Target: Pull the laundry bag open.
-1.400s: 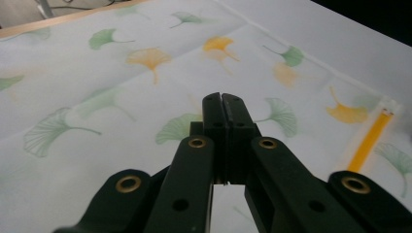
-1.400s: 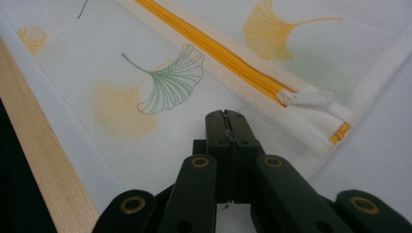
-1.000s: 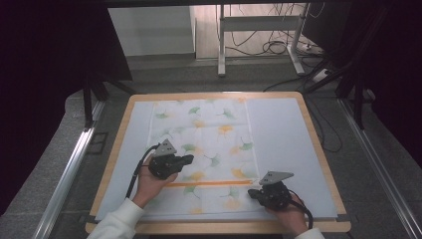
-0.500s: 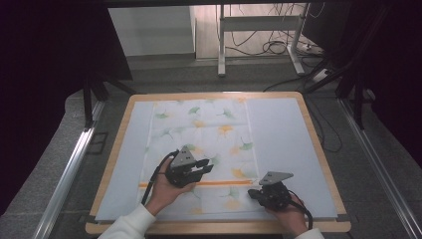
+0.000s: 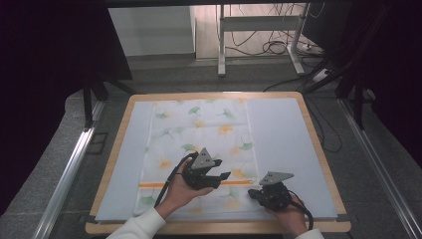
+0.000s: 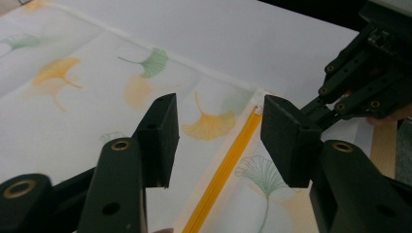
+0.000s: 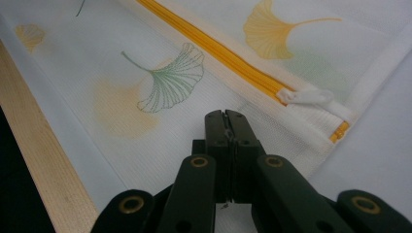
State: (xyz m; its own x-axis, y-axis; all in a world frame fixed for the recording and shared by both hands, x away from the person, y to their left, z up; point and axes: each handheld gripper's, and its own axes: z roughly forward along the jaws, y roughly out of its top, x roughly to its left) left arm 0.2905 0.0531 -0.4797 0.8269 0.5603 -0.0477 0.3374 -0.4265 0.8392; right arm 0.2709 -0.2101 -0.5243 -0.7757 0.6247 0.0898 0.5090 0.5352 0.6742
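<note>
A white mesh laundry bag (image 5: 199,144) printed with ginkgo leaves lies flat on the pale sheet (image 5: 283,134) covering the wood-rimmed worktop (image 5: 318,149), its orange zipper (image 5: 164,184) running across the end nearest the person. The white zipper pull (image 7: 311,96) sits at the zipper's right-hand end, close to the bag's corner.

The left tongs (image 5: 221,177) hover over the zipper line near the middle of the bag, pointing toward the person's right. Their jaws have just been opening and stand apart with nothing between them (in the left gripper view the zipper (image 6: 228,165) and a yellow leaf print show through the gap, on the fabric beyond). The person's left hand (image 5: 179,191), in a white sleeve, holds them from below.

The right tongs (image 5: 253,193) rest at the bag's near right corner, just beside the zipper's end. In the right gripper view the right tongs (image 7: 226,119) are closed, jaws pressed together with a thin fold of the white mesh pinched between the tips, the pull lying just beyond them and not touching. The right hand (image 5: 291,214) sits close to the worktop's near edge.
</note>
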